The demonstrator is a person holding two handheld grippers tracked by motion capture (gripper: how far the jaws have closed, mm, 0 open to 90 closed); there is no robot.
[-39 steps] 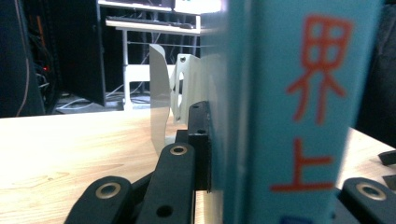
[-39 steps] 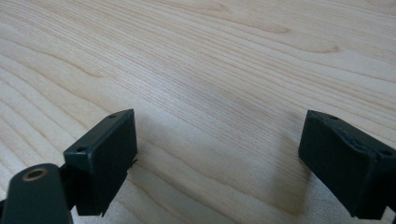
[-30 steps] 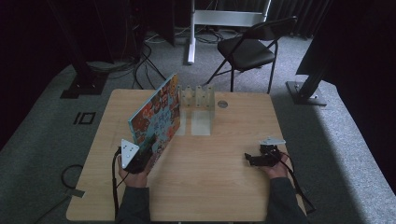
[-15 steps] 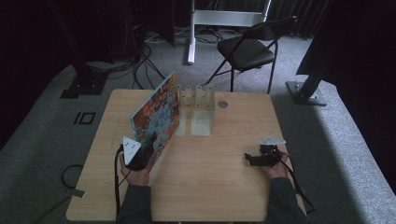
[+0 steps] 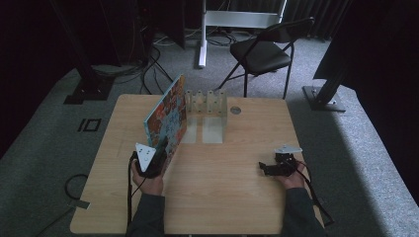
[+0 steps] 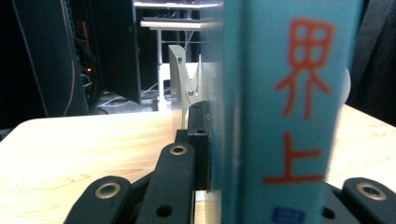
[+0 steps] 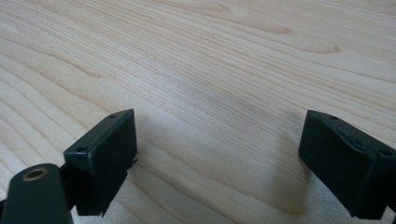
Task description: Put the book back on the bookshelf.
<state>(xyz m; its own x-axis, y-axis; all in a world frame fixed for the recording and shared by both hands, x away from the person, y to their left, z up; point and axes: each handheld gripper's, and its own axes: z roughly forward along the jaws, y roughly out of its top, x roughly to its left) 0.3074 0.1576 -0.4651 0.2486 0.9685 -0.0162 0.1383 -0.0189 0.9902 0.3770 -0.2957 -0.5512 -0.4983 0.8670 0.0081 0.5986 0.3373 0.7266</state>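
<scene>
**Book on edge, heading for the rack**

Dark curtains, cables and a folding chair (image 5: 264, 49) ring a pale wooden table (image 5: 237, 197). On it, the left gripper (image 5: 157, 154) clamps a book (image 5: 167, 117) by its near end; the left gripper view looks straight down the teal spine (image 6: 289, 116), with a black jaw pressed against the cover at one side. The book stands on edge, leaning a little, its far end close beside the white slotted rack (image 5: 206, 101) at the back of the table. Whether it touches the rack cannot be told.

The right gripper (image 5: 267, 168) rests near the table's right edge, well apart from the book, its jaws spread wide over bare wood.

The step in hand looks like steering the book into a rack slot. To do it well, I would bring the book fully upright first, line its spine with one gap between the dividers, then slide it forward along the table rather than lifting. Grip should stay firm until the dividers carry the book, since a leaning book may catch a divider and push the light rack backward.
</scene>
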